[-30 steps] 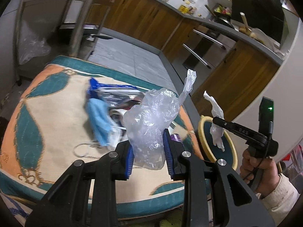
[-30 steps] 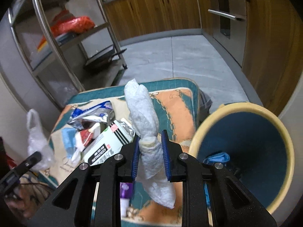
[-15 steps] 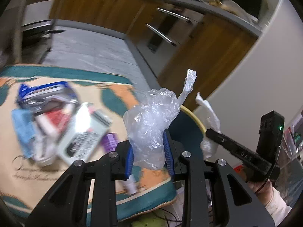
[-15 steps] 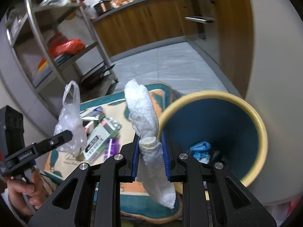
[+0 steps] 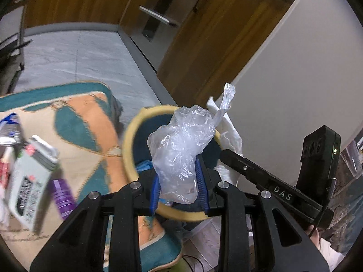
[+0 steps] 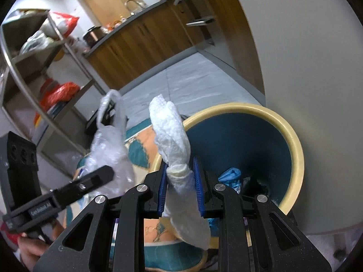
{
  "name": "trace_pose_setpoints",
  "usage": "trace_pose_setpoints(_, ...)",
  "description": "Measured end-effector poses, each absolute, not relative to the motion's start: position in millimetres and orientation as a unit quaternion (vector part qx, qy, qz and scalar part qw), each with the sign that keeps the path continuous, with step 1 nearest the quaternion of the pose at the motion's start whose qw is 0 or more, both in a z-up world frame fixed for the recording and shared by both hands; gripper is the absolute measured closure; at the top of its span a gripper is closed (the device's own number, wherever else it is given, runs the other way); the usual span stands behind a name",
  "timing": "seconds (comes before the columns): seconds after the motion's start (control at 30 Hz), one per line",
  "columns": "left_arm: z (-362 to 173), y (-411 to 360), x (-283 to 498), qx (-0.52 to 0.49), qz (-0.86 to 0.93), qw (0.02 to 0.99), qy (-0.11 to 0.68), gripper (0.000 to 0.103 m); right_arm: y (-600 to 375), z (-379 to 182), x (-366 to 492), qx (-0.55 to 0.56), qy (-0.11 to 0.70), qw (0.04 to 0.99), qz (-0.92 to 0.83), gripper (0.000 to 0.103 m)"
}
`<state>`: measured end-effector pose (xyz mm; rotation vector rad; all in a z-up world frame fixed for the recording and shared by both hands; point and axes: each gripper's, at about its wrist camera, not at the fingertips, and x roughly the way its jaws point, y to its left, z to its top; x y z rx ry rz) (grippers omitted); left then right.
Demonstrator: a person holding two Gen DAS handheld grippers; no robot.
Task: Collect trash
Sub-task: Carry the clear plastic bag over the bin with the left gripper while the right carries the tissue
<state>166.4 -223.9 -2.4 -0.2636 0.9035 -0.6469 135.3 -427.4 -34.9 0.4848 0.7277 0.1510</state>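
Currently, the left tongs (image 5: pixel 178 184) are pressed onto a crumpled clear plastic bag (image 5: pixel 181 149), the blue pads (image 5: pixel 155 189) pinching its lower part with only the bag's thickness between them. The bag stands upright out of the pads; its long axis runs up and away from the tongs, and a twisted tail (image 5: pixel 224 100) points upward and slightly right. In the left wrist view the bag sits in front of the mouth of the trash bin (image 5: pixel 129 140), whose cream rim and blue inner wall show behind and below it.

The right tongs (image 6: pixel 180 188) are closed to a narrow gap on a twisted white paper towel (image 6: pixel 172 133). The towel's long axis is near vertical: its upper end rises above the pads and leans slightly left, and its lower end (image 6: pixel 192 229) hangs down between the finger frames. The grip is at a knotted narrow section of the towel. In the right wrist view the towel is at the near left part of the bin rim (image 6: pixel 295 149); blue crumpled waste (image 6: pixel 230 176) lies at the bottom of the bin.

The two tongs are close together, side by side, each visible in the other's camera. The bin stands on the floor between a patterned rug (image 5: pixel 74 117) on its left and a plain white wall (image 6: pixel 306 68) on its right. A carton (image 5: pixel 27 181) and a purple item (image 5: pixel 62 198) lie on the rug near its right edge, blurred. Grey floor tiles (image 5: pixel 74 56) extend beyond the rug toward wooden cabinets (image 5: pixel 204 45).
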Motion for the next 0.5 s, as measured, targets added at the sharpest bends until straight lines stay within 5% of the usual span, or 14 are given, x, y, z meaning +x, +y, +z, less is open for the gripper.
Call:
trace_pose_setpoints(0.23,-33.2,-250.3,189.6,-0.143,-0.297,0.817,0.474,0.076,-440.8,-55.7,148.8,0.256,0.373,0.891,0.049,0.076)
trace_pose_setpoints(0.33,-46.9,-252.0,198.2,-0.149,-0.291,0.807,0.492,0.074,-447.6,-63.8,150.9,0.265,0.378,0.886,0.034,0.065)
trace_pose_setpoints(0.5,-53.6,-252.9,202.3,-0.152,-0.296,0.806,0.489,0.051,-457.5,-65.8,149.5,0.288,0.368,0.884,0.018,0.052)
